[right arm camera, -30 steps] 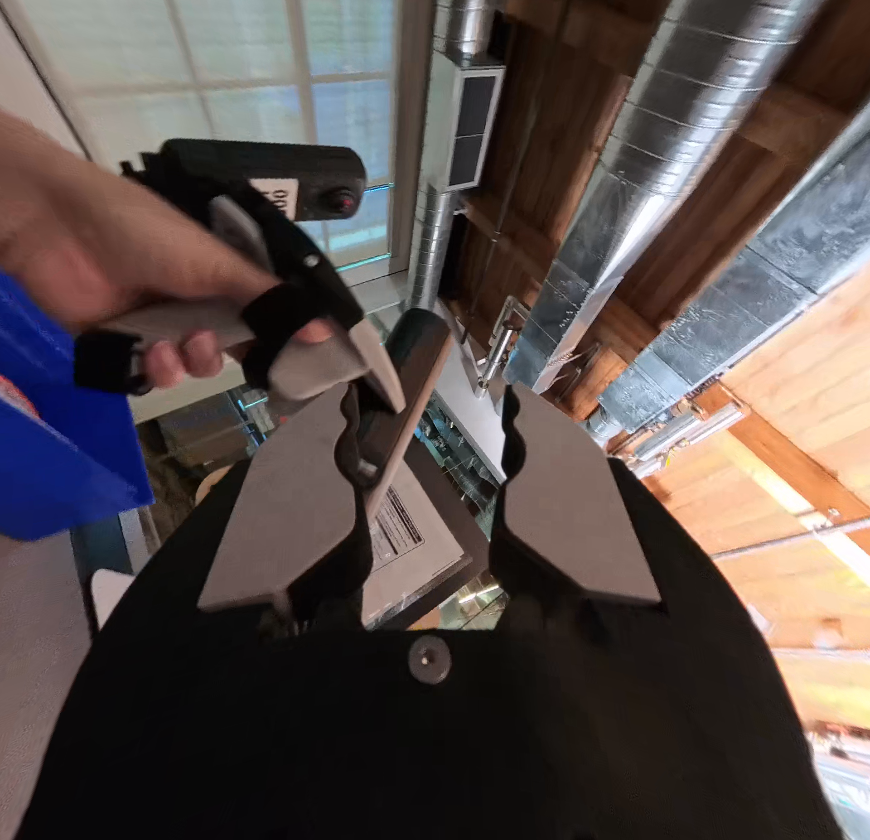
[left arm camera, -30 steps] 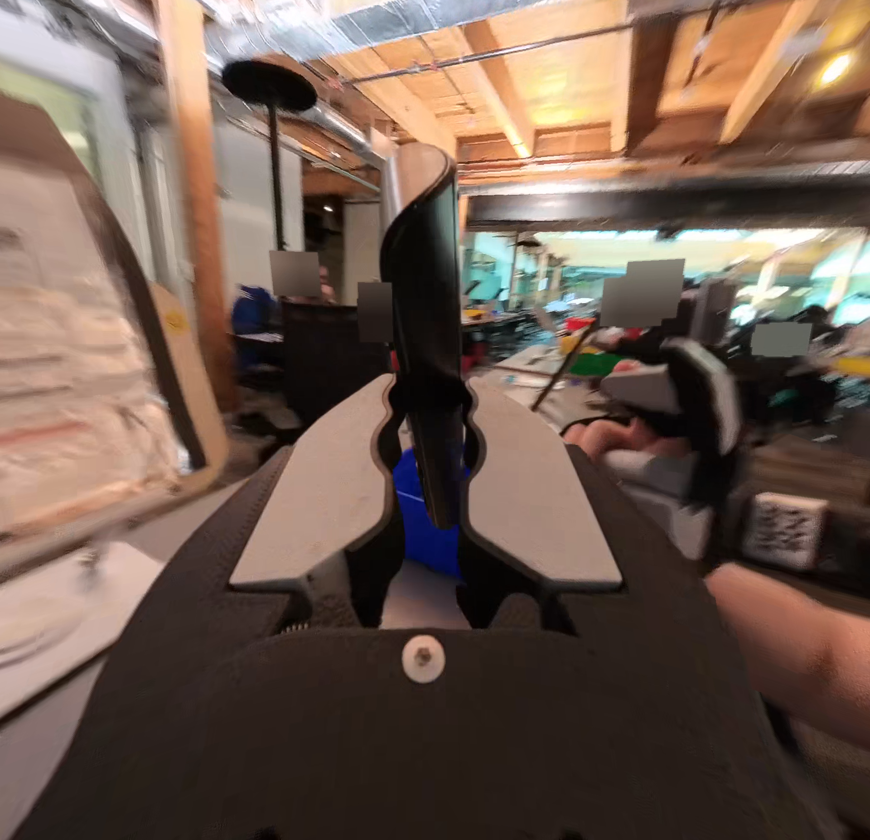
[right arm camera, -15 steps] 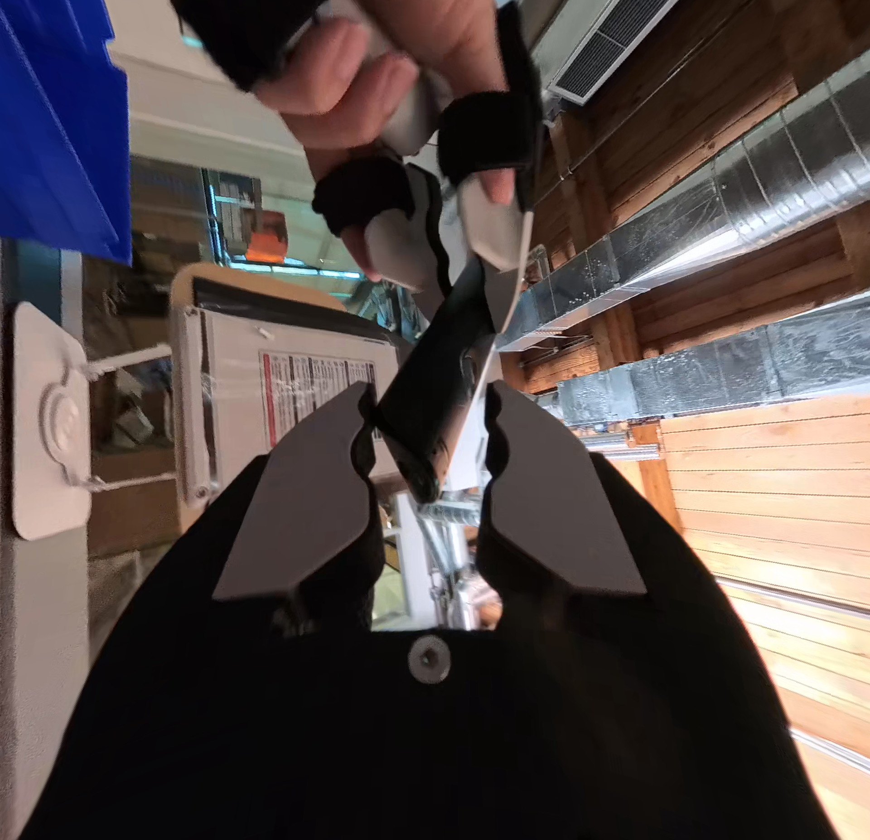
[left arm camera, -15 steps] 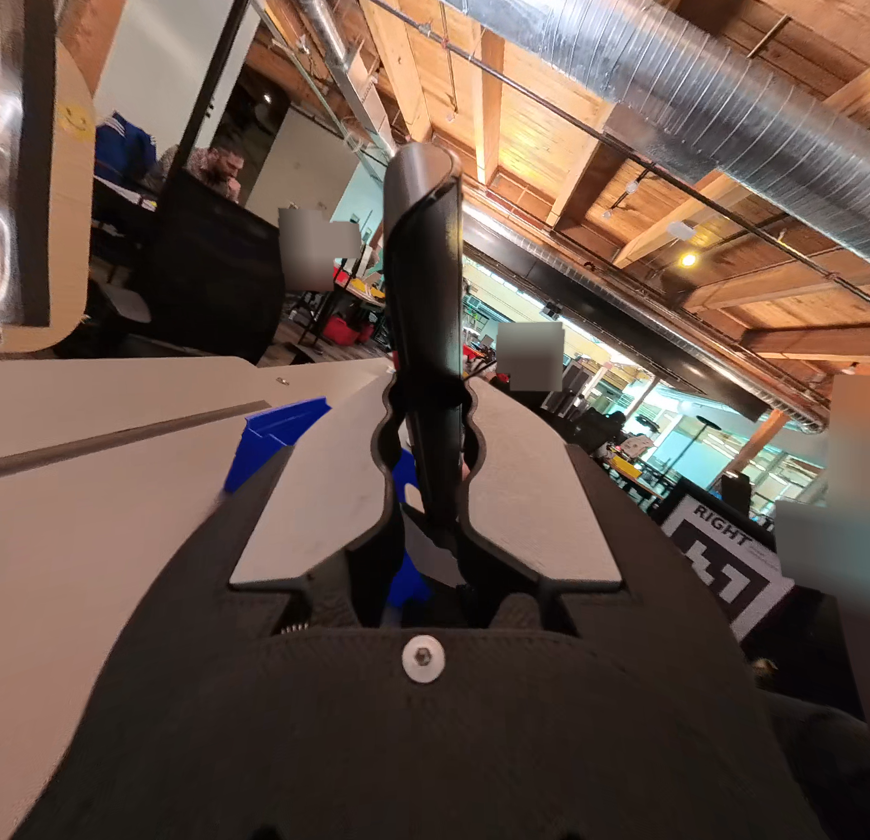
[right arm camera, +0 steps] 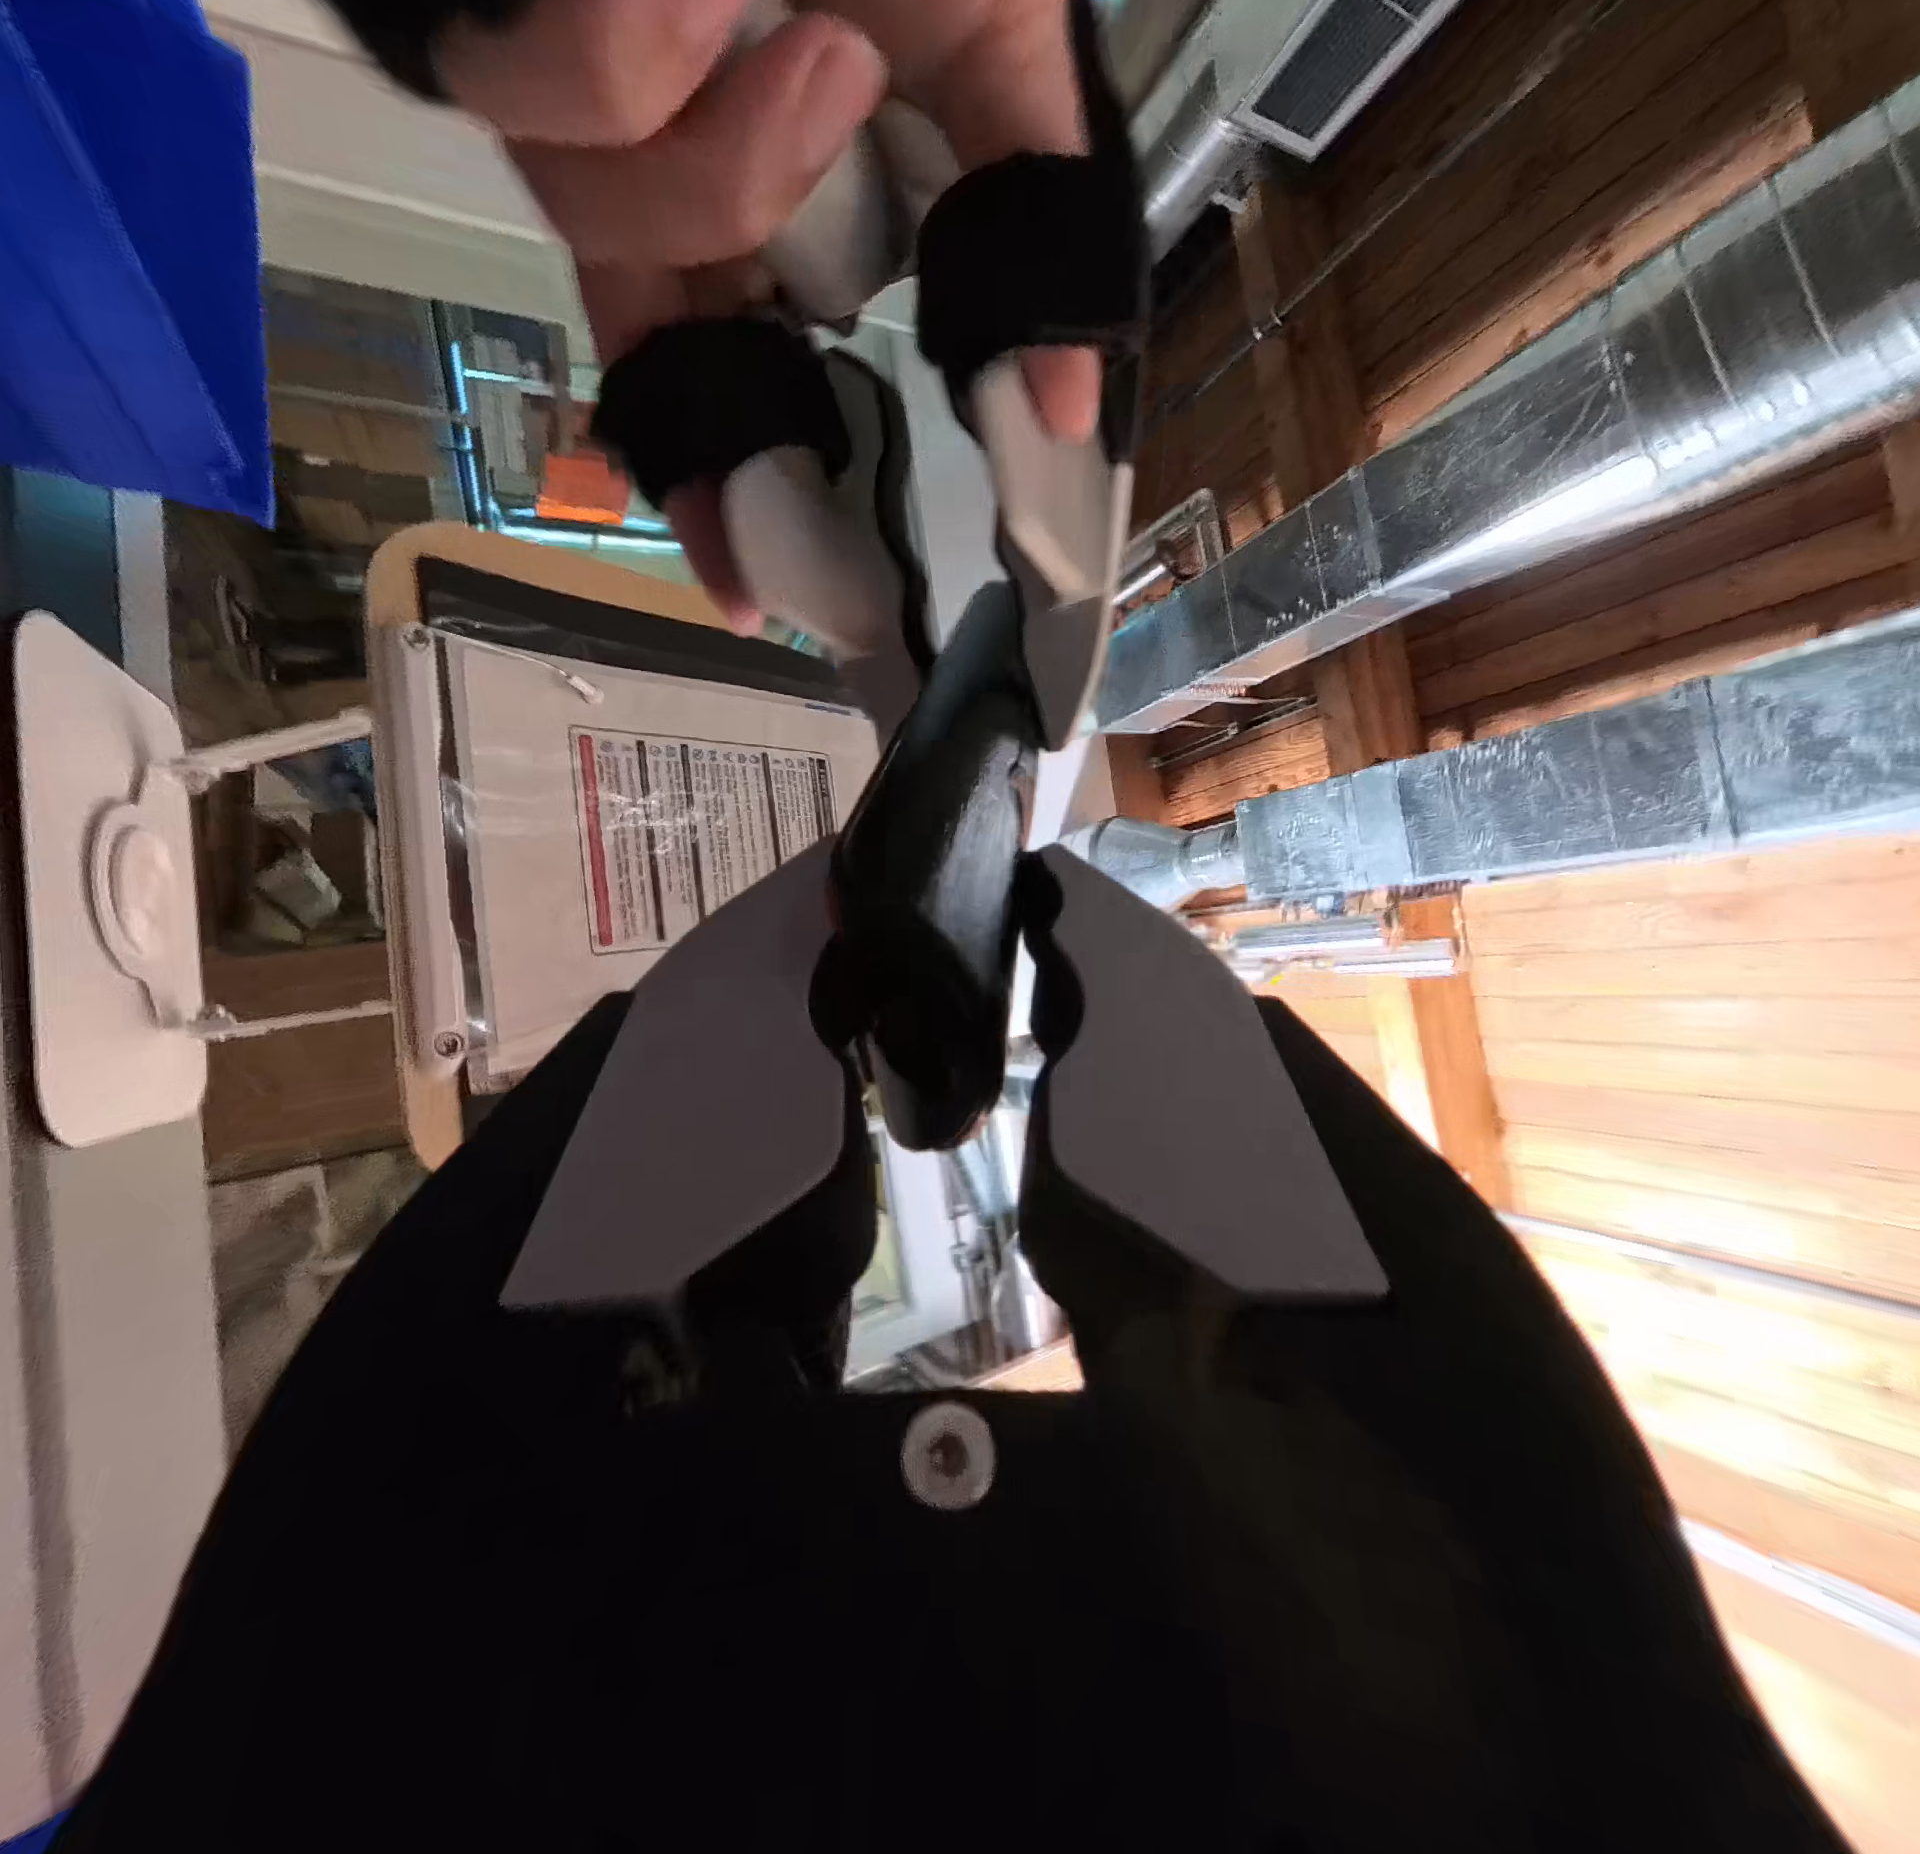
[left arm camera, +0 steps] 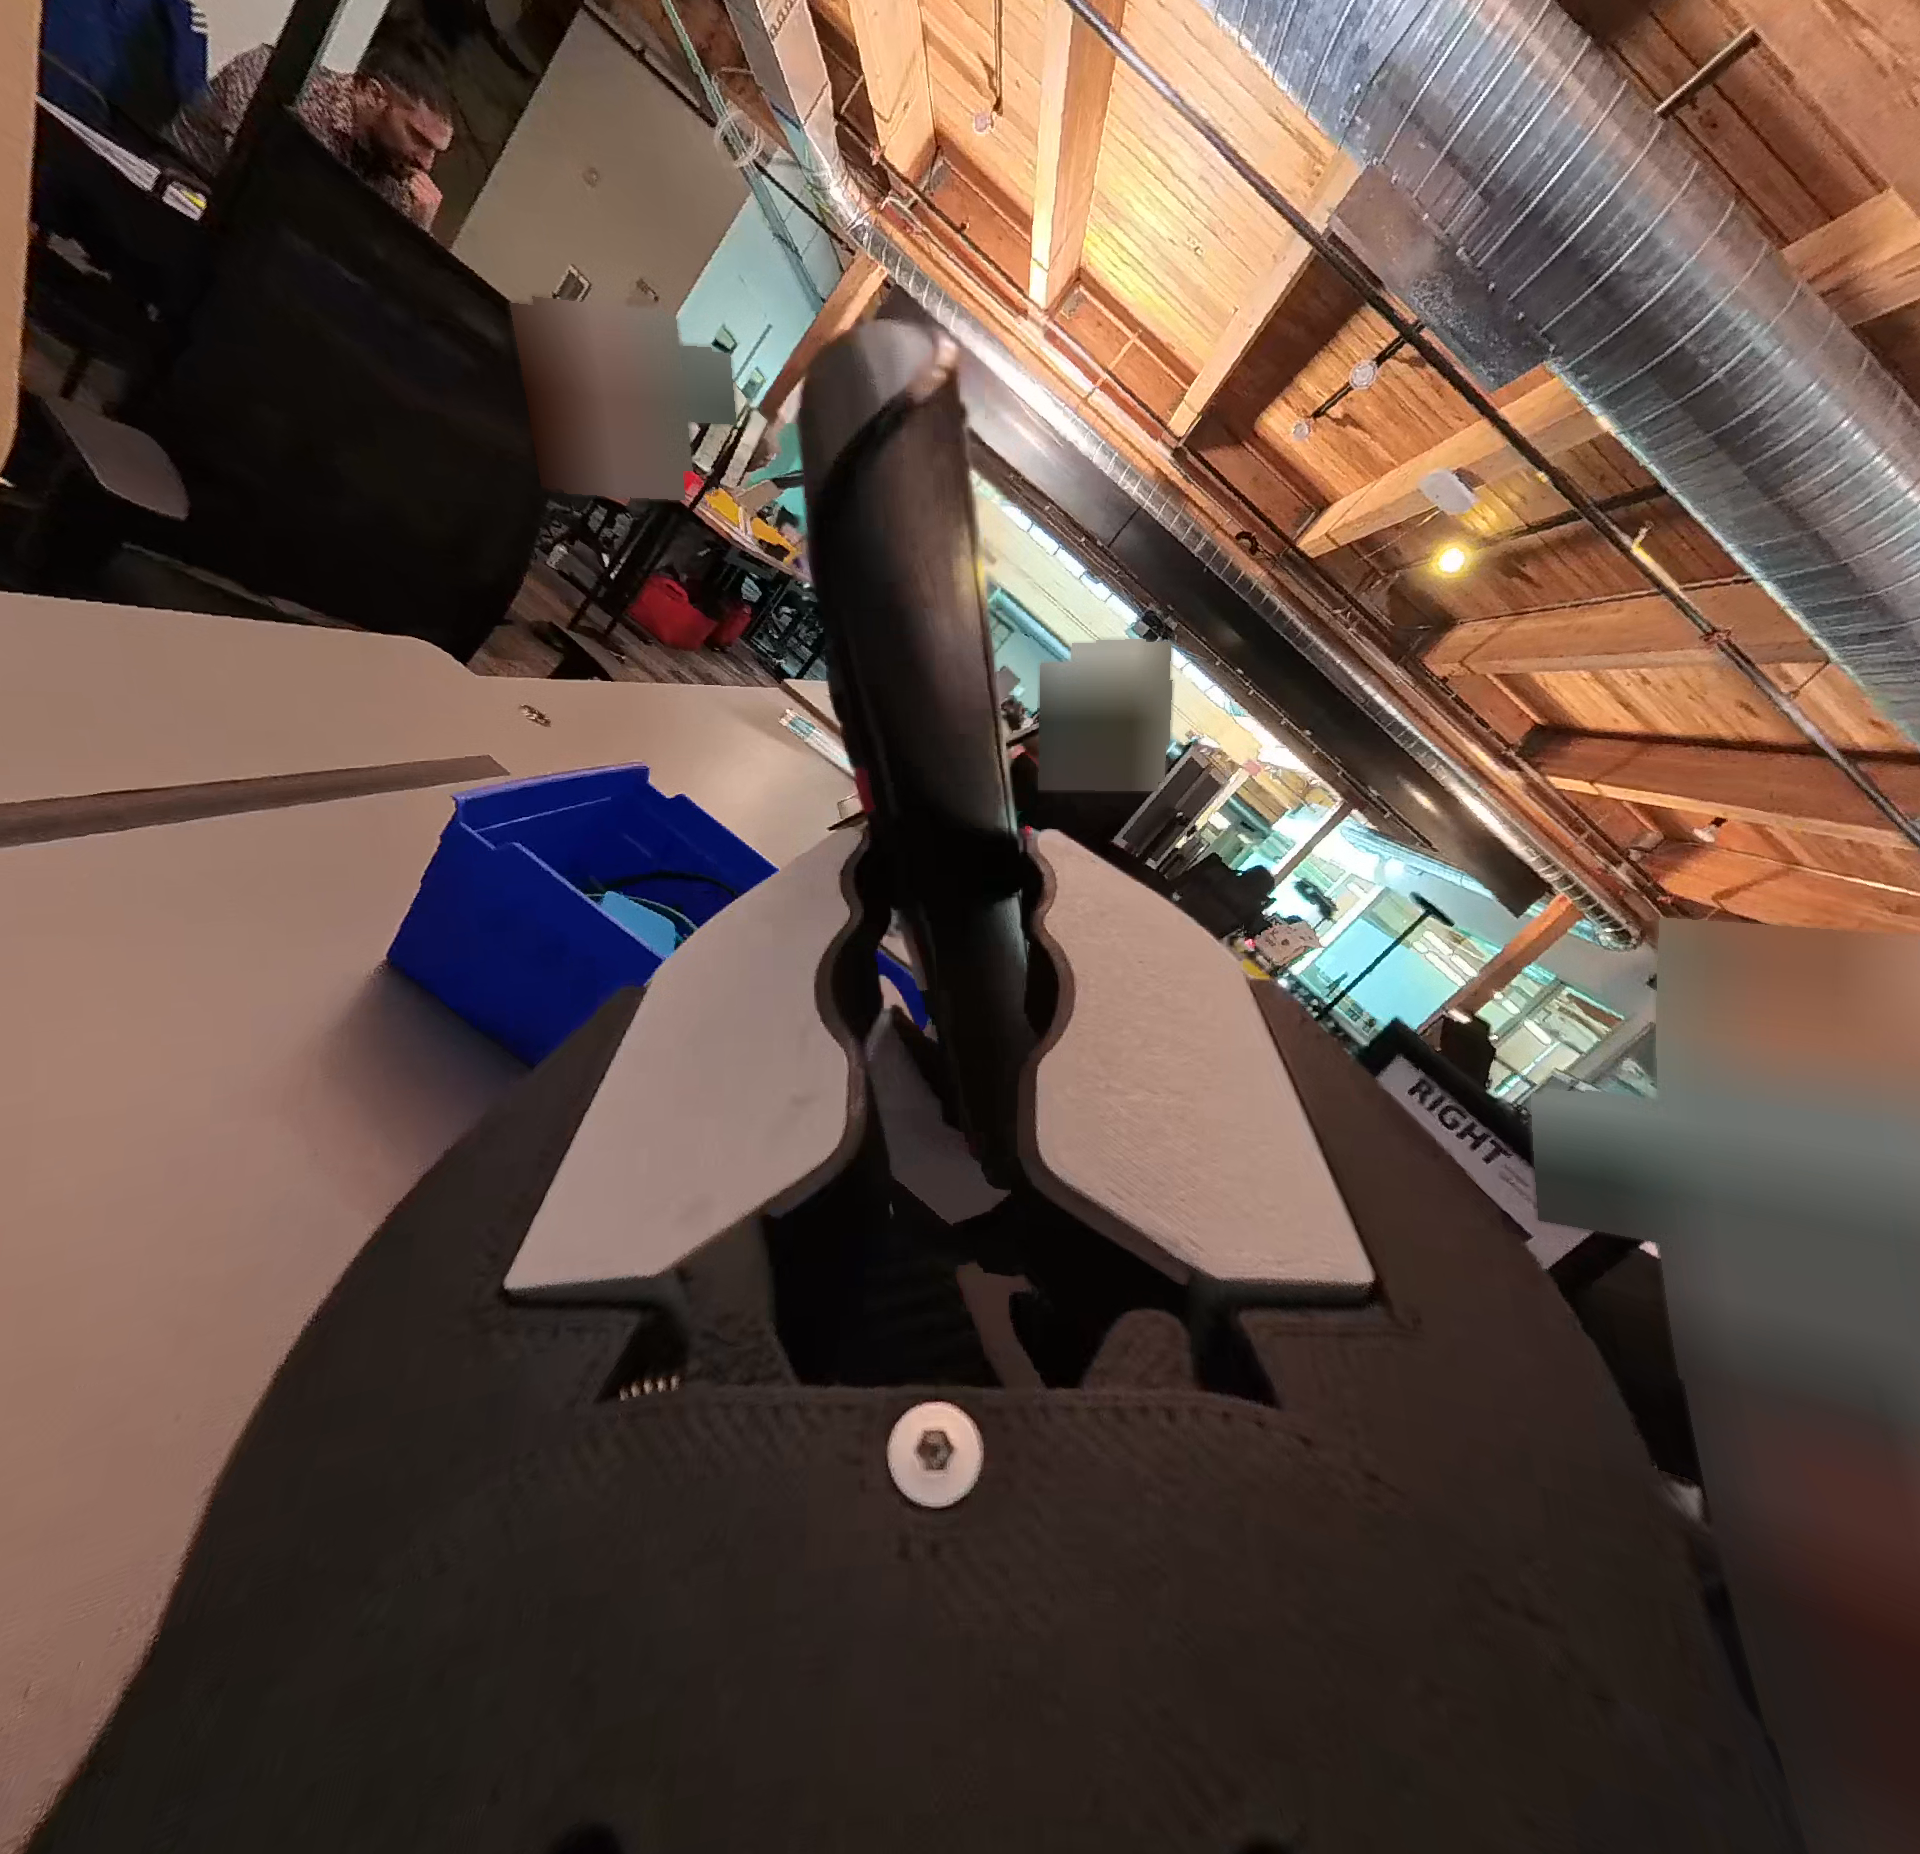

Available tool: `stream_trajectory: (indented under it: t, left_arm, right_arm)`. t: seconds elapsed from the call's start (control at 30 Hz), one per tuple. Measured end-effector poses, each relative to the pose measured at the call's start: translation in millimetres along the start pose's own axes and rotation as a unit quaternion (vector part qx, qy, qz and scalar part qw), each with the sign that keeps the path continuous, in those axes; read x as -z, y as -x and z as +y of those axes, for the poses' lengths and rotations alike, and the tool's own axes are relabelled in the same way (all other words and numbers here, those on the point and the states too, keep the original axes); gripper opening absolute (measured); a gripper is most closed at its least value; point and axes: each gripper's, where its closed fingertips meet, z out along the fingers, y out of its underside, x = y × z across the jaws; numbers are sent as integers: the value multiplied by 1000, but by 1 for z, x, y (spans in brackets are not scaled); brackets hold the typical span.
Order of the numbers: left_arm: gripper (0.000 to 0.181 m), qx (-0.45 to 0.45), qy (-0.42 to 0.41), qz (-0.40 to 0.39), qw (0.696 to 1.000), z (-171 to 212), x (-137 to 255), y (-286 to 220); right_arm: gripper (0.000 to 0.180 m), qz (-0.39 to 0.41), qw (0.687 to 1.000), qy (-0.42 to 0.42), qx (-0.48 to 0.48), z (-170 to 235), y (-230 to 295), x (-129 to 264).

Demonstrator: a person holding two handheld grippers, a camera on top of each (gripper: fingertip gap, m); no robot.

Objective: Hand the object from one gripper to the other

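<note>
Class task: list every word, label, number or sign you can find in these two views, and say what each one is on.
White tag, low right in the left wrist view: bold black print, legible, but not quoted here.
White sheet with a red band, on a board in the right wrist view: columns of small print, too small to read.
Black object: no writing visible.

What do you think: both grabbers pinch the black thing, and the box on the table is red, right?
No, the box is blue, not red; the left wrist view shows it. Left gripper and right gripper both pinch the black thing.
</note>
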Motion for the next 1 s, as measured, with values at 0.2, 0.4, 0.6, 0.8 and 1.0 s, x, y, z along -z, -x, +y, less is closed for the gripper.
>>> stream_trajectory:
  t: [0.2,0.4,0.6,0.8,1.0]
  left_arm:
    - [42,-22,-22,53,998,-7,-6,-11]
    - [67,-289,-66,-77,952,-34,8,-1]
    - [49,-652,29,-181,736,5,-3,-16]
    - [51,-703,168,-198,662,45,-15,21]
    - [27,-727,300,-167,595,88,-7,52]
  right_arm:
    - [25,-33,956,1,-291,15,-23,2]
    - [26,-91,777,27,-622,55,-29,-4]
    - [25,-237,664,34,-708,55,11,-3]
    - [25,-348,790,2,-504,29,29,20]
    - [25,-422,824,-48,-376,2,40,44]
